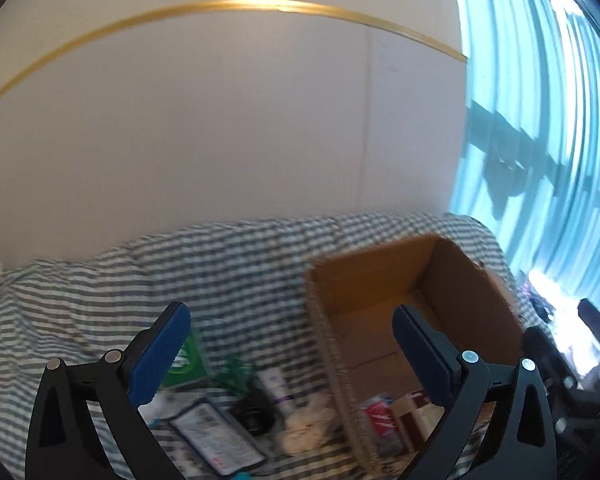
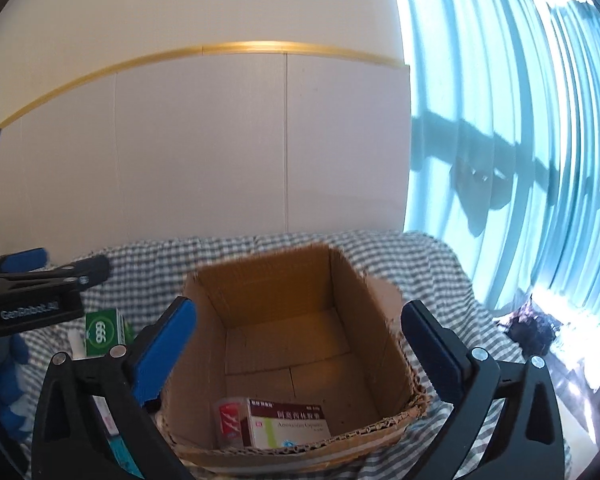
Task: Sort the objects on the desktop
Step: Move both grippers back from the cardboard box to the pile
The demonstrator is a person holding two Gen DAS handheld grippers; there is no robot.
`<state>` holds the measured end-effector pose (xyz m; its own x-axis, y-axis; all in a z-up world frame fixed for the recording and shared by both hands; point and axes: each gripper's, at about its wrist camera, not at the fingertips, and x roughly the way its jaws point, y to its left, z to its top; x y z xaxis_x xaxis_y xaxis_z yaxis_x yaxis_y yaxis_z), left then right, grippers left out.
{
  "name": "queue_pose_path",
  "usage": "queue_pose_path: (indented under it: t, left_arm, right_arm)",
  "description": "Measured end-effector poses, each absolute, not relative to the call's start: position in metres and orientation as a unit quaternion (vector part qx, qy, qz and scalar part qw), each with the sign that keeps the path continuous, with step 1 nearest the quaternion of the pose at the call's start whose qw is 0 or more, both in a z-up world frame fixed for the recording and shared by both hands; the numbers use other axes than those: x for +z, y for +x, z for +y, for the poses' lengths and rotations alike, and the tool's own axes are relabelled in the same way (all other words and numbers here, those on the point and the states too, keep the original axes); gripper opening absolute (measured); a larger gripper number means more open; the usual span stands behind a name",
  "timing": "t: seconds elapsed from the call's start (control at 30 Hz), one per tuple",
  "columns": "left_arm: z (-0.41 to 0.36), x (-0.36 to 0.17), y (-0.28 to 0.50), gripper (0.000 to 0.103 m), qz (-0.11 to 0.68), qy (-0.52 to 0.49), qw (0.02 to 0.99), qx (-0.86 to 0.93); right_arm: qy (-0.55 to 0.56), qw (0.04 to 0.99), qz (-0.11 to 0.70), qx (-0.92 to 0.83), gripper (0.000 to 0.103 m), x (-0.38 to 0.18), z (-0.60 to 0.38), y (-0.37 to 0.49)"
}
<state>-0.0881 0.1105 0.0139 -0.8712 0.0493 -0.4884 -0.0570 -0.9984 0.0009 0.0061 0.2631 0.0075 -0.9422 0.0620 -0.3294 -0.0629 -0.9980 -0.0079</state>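
A: Quick look, right gripper (image 2: 298, 338): jaws spread wide, nothing btwn them. Released, empty.

B: And the cardboard box (image 2: 352, 292) sits right ahead of its fingers, open top up. Medicine carton (image 2: 288, 426) lies flat on the box floor, below and btwn the fingertips, small red-label tub (image 2: 230, 420) touching its left side.

A: Makes sense, box is the drop spot, so sorted stuff lands there. My guess: the carton's been let go, hence the wide jaws.

B: Left gripper (image 1: 292, 338)?

A: Also fully open, holding nothing. Its right finger (image 1: 424, 356) hangs over the box, left finger (image 1: 160, 352) over the unsorted pile.

B: What's left in that pile?

A: On the striped cloth (image 1: 80, 300), below the left finger: green box (image 1: 190, 358) partly behind it, white tube (image 1: 276, 390), black round thing (image 1: 256, 418), cream fuzzy lump (image 1: 304, 424), flat barcode pack (image 1: 216, 440). All blurry, can't ID more.

B: So task's early-ish?

A: I'd say so. Two items in, several still outside, just left of the box wall. Likely next: one open gripper drops onto the pile. Tube & lump lie close together, so a sloppy pinch could catch both.
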Motion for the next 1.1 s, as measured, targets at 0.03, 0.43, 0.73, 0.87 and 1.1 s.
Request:
queue_pose_path:
  t: [0.03,0.43,0.73,0.87,1.1]
  left_arm:
    - [0.103,0.018,-0.085,0.103,0.008,-0.250,0.015,0.968]
    - [-0.007,0.039,-0.042,0.103,-0.034,-0.220,-0.107,0.969]
    - [-0.070,0.026,-0.036,0.103,-0.043,-0.234,-0.144,0.961]
    - [-0.086,0.022,-0.041,0.103,-0.041,-0.241,-0.142,0.959]
    - [-0.101,0.002,-0.074,0.103,-0.037,-0.277,-0.117,0.953]
  right_arm:
    - [-0.162,0.032,0.000,0.986,0.103,0.010,0.259,0.008]
    - [-0.125,-0.009,-0.009,0.992,0.103,0.031,0.205,0.025]
    - [-0.155,-0.081,-0.019,0.984,0.103,0.027,0.163,0.019]
    - [-0.159,-0.094,-0.019,0.983,0.103,0.026,0.146,0.012]
    - [-0.148,-0.087,-0.077,0.982,0.103,0.023,0.107,0.002]
